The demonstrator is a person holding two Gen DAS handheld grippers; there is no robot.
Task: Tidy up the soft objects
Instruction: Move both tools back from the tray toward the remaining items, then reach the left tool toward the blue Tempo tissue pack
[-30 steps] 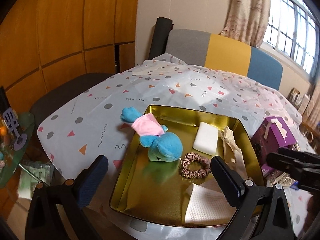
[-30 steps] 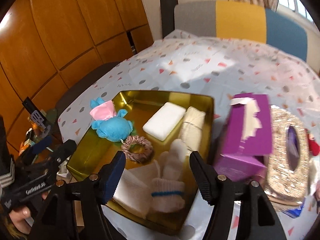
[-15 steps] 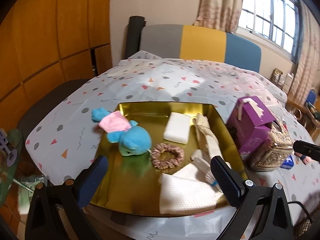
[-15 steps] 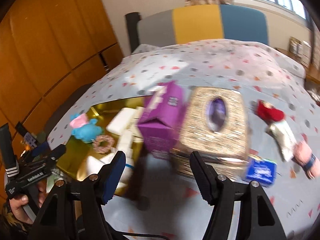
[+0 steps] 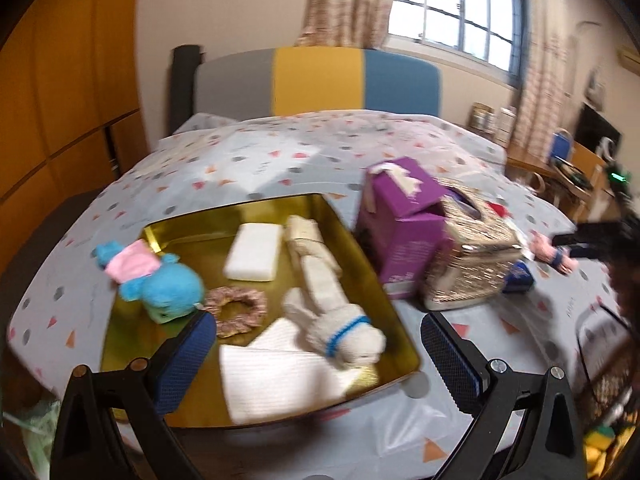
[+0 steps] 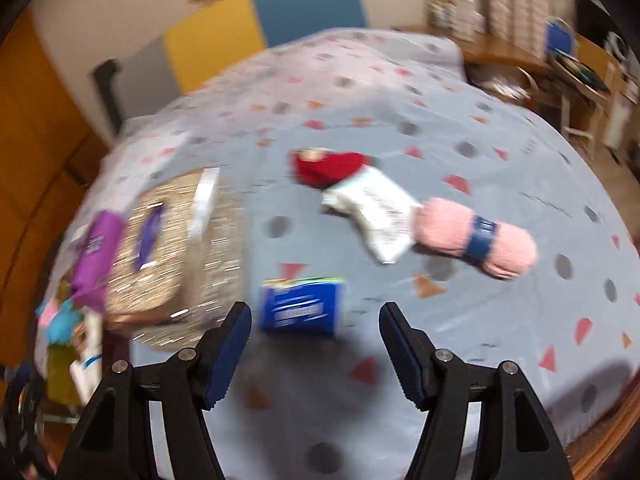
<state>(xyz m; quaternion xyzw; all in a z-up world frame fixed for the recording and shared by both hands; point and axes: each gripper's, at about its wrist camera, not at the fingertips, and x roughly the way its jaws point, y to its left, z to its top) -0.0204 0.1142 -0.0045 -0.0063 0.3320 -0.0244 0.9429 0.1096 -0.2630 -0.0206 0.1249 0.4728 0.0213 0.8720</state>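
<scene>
A gold tray (image 5: 368,280) holds a blue plush toy (image 5: 168,286), a white sponge (image 5: 254,257), a pink scrunchie (image 5: 240,308), a cream glove with a blue band (image 5: 340,328) and a folded white cloth (image 5: 276,376). My left gripper (image 5: 316,360) hangs open over the tray's near edge, holding nothing. On the tablecloth to the right lie a pink yarn ball with a blue band (image 6: 478,236), a white packet (image 6: 374,208), a red soft item (image 6: 326,166) and a blue pack (image 6: 300,310). My right gripper (image 6: 314,350) is open and empty, just short of the blue pack.
A purple tissue box (image 5: 400,228) and a glittery gold tissue box (image 5: 472,264) stand right of the tray. A grey, yellow and blue chair back (image 5: 320,80) rises behind the table. Wooden furniture (image 6: 560,72) stands far right. The table's edge runs close below both grippers.
Both views have swung right. The right gripper left the tray, passed the tissue boxes and now faces the yarn, packet and blue pack. The left gripper shifted right along the tray. Both stayed open.
</scene>
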